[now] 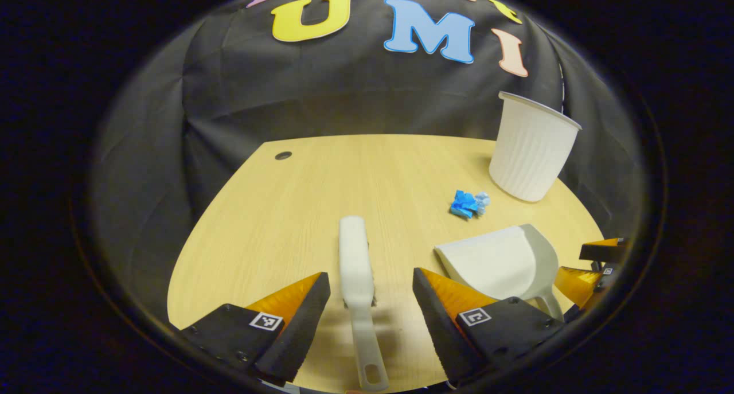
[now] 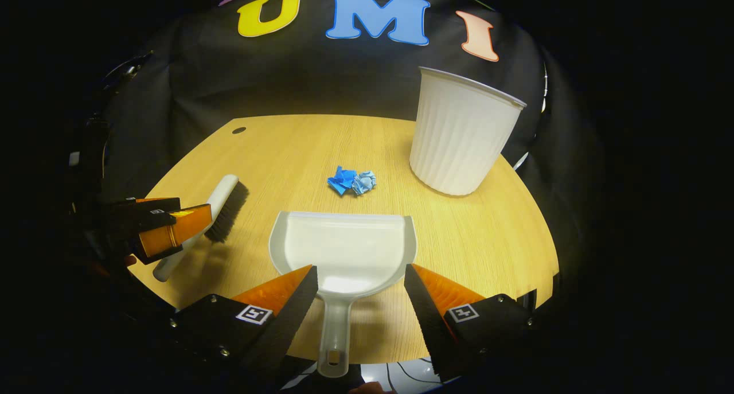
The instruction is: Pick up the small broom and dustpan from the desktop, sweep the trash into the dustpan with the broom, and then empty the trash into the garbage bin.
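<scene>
In the left gripper view the left tongs (image 1: 371, 285) stood wide, 1 finger on each side of the broom (image 1: 355, 256) and neither touching it. The broom lay flat on the table (image 1: 275, 222), its handle toward the camera with a hang hole at the near end, its head pointing away. Each finger carried a small square black-and-white marker; it was a pattern, with no words to read.

To the broom's right lay the dustpan (image 1: 493, 259), its mouth turned toward the broom. Beyond it sat the trash (image 1: 469, 203), a small heap of crumpled blue paper, and just past that the bin (image 1: 530, 147), a white ribbed tub standing upright near the table's far right edge. No brand or label could be made out on broom, dustpan or bin. The right tongs (image 1: 596, 265) showed at the right edge, beside the dustpan.

In the right gripper view the right tongs (image 2: 360, 285) were also wide, straddling the dustpan's (image 2: 344, 248) handle without pressing on it. The pan's mouth faced the trash (image 2: 352, 182), which lay apart from it, between pan and bin (image 2: 459, 139). The left tongs (image 2: 166, 225) hung over the broom's (image 2: 221, 207) handle at the left, dark bristles showing along the head
</scene>
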`<state>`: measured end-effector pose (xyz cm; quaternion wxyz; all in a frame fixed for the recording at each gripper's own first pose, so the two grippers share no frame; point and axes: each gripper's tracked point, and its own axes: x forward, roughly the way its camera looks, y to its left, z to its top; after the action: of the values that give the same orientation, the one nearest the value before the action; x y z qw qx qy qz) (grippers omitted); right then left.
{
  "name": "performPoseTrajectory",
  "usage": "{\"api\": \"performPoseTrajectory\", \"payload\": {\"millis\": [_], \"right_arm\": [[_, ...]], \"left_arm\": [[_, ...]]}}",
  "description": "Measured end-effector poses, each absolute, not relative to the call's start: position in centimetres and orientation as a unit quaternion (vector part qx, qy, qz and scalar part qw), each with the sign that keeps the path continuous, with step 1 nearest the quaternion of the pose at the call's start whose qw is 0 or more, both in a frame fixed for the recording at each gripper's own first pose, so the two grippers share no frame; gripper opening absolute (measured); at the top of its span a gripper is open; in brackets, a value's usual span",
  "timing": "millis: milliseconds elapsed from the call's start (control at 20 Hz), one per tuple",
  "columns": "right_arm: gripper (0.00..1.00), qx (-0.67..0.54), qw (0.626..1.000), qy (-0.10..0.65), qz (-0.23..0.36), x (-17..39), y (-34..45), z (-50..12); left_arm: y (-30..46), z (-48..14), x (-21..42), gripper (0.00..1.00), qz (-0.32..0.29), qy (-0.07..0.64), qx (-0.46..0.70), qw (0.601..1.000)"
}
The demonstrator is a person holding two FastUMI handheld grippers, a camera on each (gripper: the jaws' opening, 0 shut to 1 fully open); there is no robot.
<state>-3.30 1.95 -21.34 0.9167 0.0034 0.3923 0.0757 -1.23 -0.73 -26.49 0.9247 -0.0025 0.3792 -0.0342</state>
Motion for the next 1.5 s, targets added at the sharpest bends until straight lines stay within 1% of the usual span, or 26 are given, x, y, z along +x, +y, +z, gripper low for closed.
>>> {"api": "performPoseTrajectory", "payload": {"millis": [50, 250, 300, 350, 450, 500, 600, 700, 750, 800, 850, 950, 1000, 1050, 1100, 1150, 1200, 1250, 1300, 1350, 1400, 1450, 1500], "right_arm": [[0.95, 0.004, 0.912, 0.403, 0.077, -3.6, 1.9, -21.7], [0.95, -0.004, 0.895, 0.441, 0.075, -4.8, 1.2, -23.2], [0.95, -0.003, 0.889, 0.451, 0.079, -5.0, 1.3, -23.4], [0.96, 0.0, 0.885, 0.459, 0.084, -5.2, 1.2, -23.4], [0.95, 0.001, 0.875, 0.474, 0.095, -5.8, 1.6, -24.0], [0.95, 0.001, 0.871, 0.481, 0.101, -5.9, 2.0, -24.3], [0.95, 0.0, 0.861, 0.496, 0.113, -6.1, 2.9, -25.4], [0.95, 0.003, 0.853, 0.508, 0.116, -6.1, 3.3, -26.3], [0.96, 0.006, 0.85, 0.514, 0.115, -5.9, 3.5, -26.9], [0.95, 0.009, 0.847, 0.519, 0.115, -5.8, 3.5, -27.2], [0.95, 0.01, 0.845, 0.522, 0.115, -5.6, 3.6, -27.5], [0.95, 0.004, 0.843, 0.525, 0.114, -5.2, 3.6, -28.0], [0.94, -0.002, 0.843, 0.526, 0.112, -4.8, 3.4, -28.2], [0.88, -0.006, 0.842, 0.527, 0.111, -4.7, 3.4, -28.4], [0.88, -0.007, 0.842, 0.528, 0.111, -4.5, 3.4, -28.6], [0.83, -0.009, 0.842, 0.528, 0.111, -4.4, 3.4, -28.8], [0.77, -0.013, 0.841, 0.529, 0.113, -4.3, 3.4, -28.9], [0.75, -0.019, 0.84, 0.53, 0.116, -4.2, 3.3, -29.0], [0.75, -0.026, 0.84, 0.53, 0.112, -4.3, 2.9, -28.8], [0.65, -0.025, 0.839, 0.531, 0.112, -4.1, 3.1, -29.2], [0.61, -0.024, 0.838, 0.533, 0.113, -4.0, 3.0, -29.3], [0.61, -0.021, 0.837, 0.534, 0.115, -4.0, 3.1, -29.4], [0.61, -0.018, 0.838, 0.534, 0.112, -3.9, 3.0, -29.5]], "left_arm": [[-0.9, -27.2, -1.4, 0.95, -0.037, 0.393, -0.004, 0.919], [-0.5, -29.3, -2.4, 0.95, -0.039, 0.431, 0.009, 0.901], [-0.5, -29.6, -2.5, 0.99, -0.04, 0.438, 0.011, 0.898], [-0.5, -30.0, -2.6, 0.95, -0.04, 0.442, 0.015, 0.896], [-0.4, -30.6, -2.6, 0.99, -0.039, 0.45, 0.022, 0.892], [-0.3, -30.8, -2.6, 0.91, -0.038, 0.455, 0.023, 0.889], [-0.1, -31.3, -2.7, 1.0, -0.037, 0.468, 0.022, 0.883], [-0.1, -31.9, -2.5, 0.96, -0.037, 0.475, 0.022, 0.879], [0.0, -32.2, -2.4, 0.92, -0.038, 0.479, 0.023, 0.877], [-0.1, -32.4, -2.3, 1.0, -0.041, 0.482, 0.022, 0.875], [-0.1, -32.6, -2.2, 0.96, -0.042, 0.485, 0.022, 0.873], [-0.2, -32.9, -1.8, 0.95, -0.043, 0.486, 0.023, 0.873], [-0.3, -33.1, -1.8, 0.94, -0.045, 0.488, 0.023, 0.871], [-0.2, -33.2, -1.7, 0.94, -0.045, 0.489, 0.024, 0.871], [-0.2, -33.4, -1.5, 0.93, -0.046, 0.49, 0.025, 0.87], [-0.2, -33.6, -1.4, 0.88, -0.046, 0.491, 0.027, 0.869], [-0.1, -33.8, -1.4, 0.86, -0.047, 0.493, 0.028, 0.868], [-0.2, -34.0, -1.3, 0.85, -0.048, 0.495, 0.028, 0.867], [-0.1, -34.2, -1.2, 0.83, -0.047, 0.498, 0.029, 0.865], [-0.1, -34.3, -1.2, 0.8, -0.049, 0.5, 0.03, 0.864], [0.0, -34.4, -1.1, 0.76, -0.048, 0.501, 0.033, 0.863], [0.0, -34.5, -0.9, 0.71, -0.049, 0.502, 0.034, 0.863], [0.1, -34.4, -0.8, 0.72, -0.049, 0.503, 0.037, 0.862]]}}
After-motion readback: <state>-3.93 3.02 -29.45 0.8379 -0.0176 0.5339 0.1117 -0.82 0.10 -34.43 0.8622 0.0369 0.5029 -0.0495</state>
